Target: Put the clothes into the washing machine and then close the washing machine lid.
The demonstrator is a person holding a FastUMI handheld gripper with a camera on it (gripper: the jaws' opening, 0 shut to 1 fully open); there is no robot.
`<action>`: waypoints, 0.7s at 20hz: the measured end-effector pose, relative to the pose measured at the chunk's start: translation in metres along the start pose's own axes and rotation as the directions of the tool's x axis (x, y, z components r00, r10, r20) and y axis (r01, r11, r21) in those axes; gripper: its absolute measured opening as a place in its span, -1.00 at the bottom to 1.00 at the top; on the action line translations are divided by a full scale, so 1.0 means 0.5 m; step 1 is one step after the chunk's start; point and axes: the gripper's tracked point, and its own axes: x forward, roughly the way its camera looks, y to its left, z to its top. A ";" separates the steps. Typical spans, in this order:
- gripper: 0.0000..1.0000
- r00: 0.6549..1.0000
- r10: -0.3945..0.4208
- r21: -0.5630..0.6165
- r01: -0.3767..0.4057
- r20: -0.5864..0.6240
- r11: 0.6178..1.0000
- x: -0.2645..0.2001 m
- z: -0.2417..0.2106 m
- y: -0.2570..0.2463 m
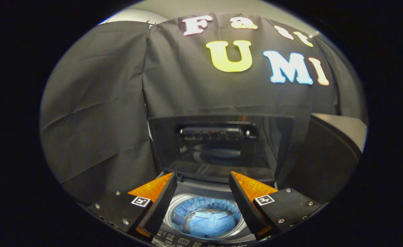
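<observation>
Clothes in the drum, lid up and waiting for us.

Nearest to us, our gripper point(203, 180) hangs with its fingers spread wide and nothing between them. Below and between the fingers we see the round drum of the top-loading washing machine point(205, 240), and a crumpled light blue shirt point(211, 223) lies inside it, so we judge the loading done. Just beyond the fingertips stands the dark glossy washing machine lid point(222, 147), raised nearly upright against the black cloth wall, its long edge running crosswise to our fingers, its moulded handle point(218, 132) near the top. The lid lies straight ahead and above us; closing it likely means reaching up over that top edge and drawing it toward us.
</observation>
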 end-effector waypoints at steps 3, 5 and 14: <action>0.89 0.997 -0.029 0.014 0.028 0.075 1.000 0.016 0.062 -0.003; 0.89 0.992 -0.048 0.027 0.045 0.115 0.999 0.034 0.103 -0.007; 0.89 0.971 -0.140 0.043 0.134 0.193 0.990 0.139 0.214 -0.040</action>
